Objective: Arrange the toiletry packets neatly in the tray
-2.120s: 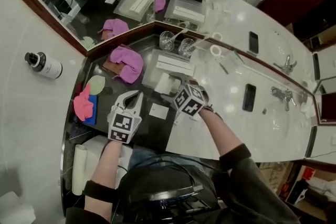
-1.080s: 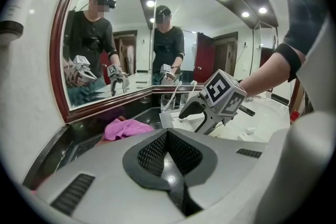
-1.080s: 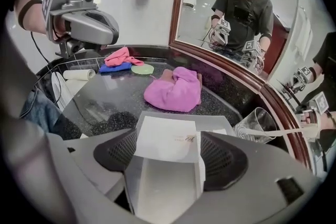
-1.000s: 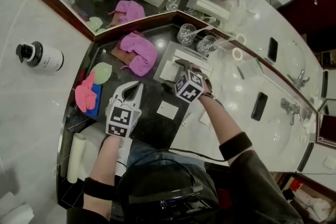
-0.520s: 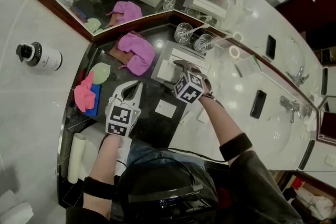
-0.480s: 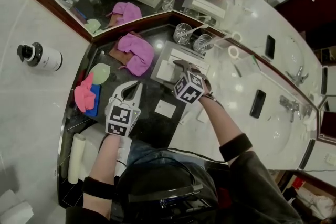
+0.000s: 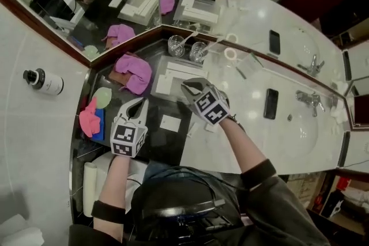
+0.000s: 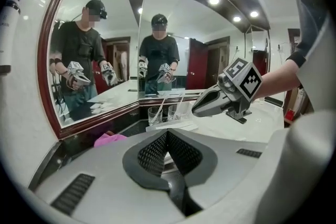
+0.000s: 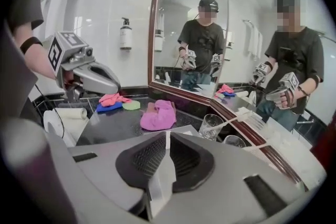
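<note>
The right claw (image 7: pixel 188 88) has just been closing and now pinches a thin white packet (image 9: pixel 159 181) edge-on. In the head view it sits at centre frame, over the clear tray (image 7: pixel 159 84). The packet looks light, flat and flimsy, probably slick film, so a grip across one end suits it. The left claw (image 7: pixel 140 105), clamped empty, hangs lower left near another packet (image 7: pixel 170 122) on the glossy black counter (image 7: pixel 155 144).
</note>
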A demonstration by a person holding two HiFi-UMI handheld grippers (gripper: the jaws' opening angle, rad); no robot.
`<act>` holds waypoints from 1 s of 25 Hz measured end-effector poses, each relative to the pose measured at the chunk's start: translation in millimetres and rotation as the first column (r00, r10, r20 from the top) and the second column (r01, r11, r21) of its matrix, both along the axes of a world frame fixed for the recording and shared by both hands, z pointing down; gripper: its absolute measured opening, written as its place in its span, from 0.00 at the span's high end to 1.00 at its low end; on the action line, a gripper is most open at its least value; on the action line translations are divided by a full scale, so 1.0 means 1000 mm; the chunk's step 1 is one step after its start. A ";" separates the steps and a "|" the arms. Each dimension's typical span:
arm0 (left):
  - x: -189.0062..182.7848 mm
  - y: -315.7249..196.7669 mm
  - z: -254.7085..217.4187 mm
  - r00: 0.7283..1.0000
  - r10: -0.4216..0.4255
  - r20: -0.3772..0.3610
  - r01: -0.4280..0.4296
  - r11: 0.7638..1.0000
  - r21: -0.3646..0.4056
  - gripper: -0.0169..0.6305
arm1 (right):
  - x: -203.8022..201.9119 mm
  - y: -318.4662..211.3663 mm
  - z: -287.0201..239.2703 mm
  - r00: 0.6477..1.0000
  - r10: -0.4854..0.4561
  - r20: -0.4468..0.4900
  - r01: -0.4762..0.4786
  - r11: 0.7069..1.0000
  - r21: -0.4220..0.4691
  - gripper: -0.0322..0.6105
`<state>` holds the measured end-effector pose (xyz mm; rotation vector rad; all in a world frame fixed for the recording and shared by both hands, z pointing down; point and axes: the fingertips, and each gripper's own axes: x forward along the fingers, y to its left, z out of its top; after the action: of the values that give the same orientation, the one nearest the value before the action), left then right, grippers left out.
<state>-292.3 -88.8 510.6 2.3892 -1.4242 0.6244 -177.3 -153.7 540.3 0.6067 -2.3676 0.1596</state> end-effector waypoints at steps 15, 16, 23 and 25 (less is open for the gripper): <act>0.055 0.008 -0.036 0.995 0.028 -0.093 -0.027 1.000 0.009 0.97 | 0.172 0.040 -0.070 0.836 0.464 0.295 -0.471 0.881 -0.050 0.93; 0.060 0.009 -0.038 0.995 0.034 -0.095 -0.033 0.999 0.011 0.97 | 0.188 0.044 -0.070 0.812 0.495 0.311 -0.503 0.862 -0.058 0.93; 0.088 0.018 -0.049 0.993 0.066 -0.099 -0.062 0.997 0.037 0.97 | 0.270 0.073 -0.062 0.697 0.630 0.342 -0.634 0.765 -0.116 0.93; 0.096 0.021 -0.050 0.993 0.083 -0.089 -0.079 0.996 0.045 0.97 | 0.282 0.079 -0.059 0.687 0.644 0.338 -0.646 0.753 -0.122 0.93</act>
<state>-196.4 -67.5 461.0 2.4849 -1.3210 0.5029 104.7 -74.3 480.9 1.5266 -2.3781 0.6265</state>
